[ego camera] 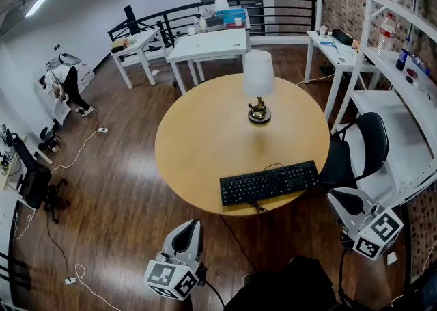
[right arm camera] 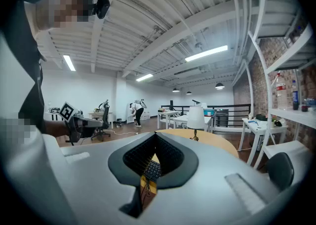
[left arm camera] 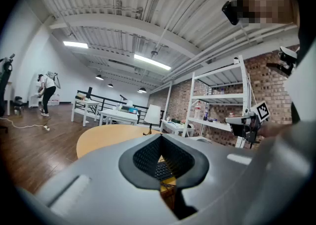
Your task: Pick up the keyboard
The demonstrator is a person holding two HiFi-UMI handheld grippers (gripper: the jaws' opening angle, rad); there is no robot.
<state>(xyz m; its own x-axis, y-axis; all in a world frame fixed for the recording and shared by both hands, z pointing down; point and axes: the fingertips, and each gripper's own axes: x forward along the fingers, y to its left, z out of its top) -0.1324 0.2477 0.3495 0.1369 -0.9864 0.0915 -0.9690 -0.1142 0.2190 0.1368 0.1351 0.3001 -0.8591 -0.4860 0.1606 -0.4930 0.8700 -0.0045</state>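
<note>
A black keyboard (ego camera: 269,182) lies on the round wooden table (ego camera: 205,135), close to its near edge, with its cable hanging over the rim. My left gripper (ego camera: 192,223) hangs below and in front of the table, left of the keyboard, jaws shut and empty. My right gripper (ego camera: 334,196) sits off the table's right front edge, just right of the keyboard, also shut on nothing. In the left gripper view the closed jaws (left arm camera: 160,138) leave a small gap that shows the keyboard (left arm camera: 162,169). The right gripper view has the same: shut jaws (right arm camera: 155,135), keyboard (right arm camera: 152,169) beyond.
A table lamp (ego camera: 259,87) with a white shade stands at the table's far side. A black chair (ego camera: 360,147) is beside the table on the right, with white shelving (ego camera: 403,101) behind it. White tables (ego camera: 208,46) stand at the back. A person (ego camera: 68,85) bends over far left.
</note>
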